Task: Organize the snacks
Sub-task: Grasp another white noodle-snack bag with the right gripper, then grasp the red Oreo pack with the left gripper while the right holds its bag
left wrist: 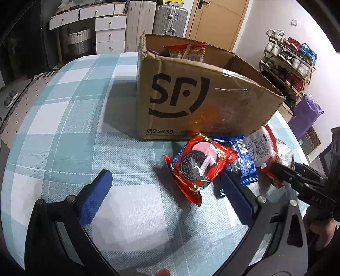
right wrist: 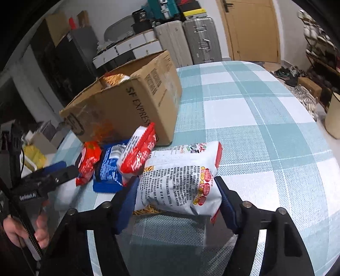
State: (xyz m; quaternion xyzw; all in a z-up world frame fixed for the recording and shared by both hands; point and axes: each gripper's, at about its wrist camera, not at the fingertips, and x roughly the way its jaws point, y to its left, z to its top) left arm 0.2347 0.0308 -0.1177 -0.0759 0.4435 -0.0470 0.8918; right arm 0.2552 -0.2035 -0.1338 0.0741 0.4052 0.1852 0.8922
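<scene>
An open cardboard box (left wrist: 191, 102) stands on the checked tablecloth (left wrist: 85, 118) with snack bags (left wrist: 187, 51) inside. In front of it lie a red Oreo packet (left wrist: 197, 163), a blue packet (left wrist: 244, 163) and a white-and-red packet (left wrist: 259, 148). My left gripper (left wrist: 165, 176) is open just short of the Oreo packet, with its right finger beside the packet. My right gripper (right wrist: 176, 182) is shut on a white snack bag (right wrist: 178, 169), with a blue pad (right wrist: 127, 199) pressed on each side of it. The red (right wrist: 89, 161), blue (right wrist: 108, 165) and white-and-red (right wrist: 138, 152) packets lie to its left.
The box (right wrist: 131, 106) stands at the back left in the right wrist view, with checked cloth (right wrist: 255, 127) stretching to its right. Suitcases (left wrist: 170, 17), a door (left wrist: 218, 19), white drawers (left wrist: 109, 34) and a shoe rack (left wrist: 291, 63) stand beyond the table. A hand (right wrist: 14, 231) holds the left gripper.
</scene>
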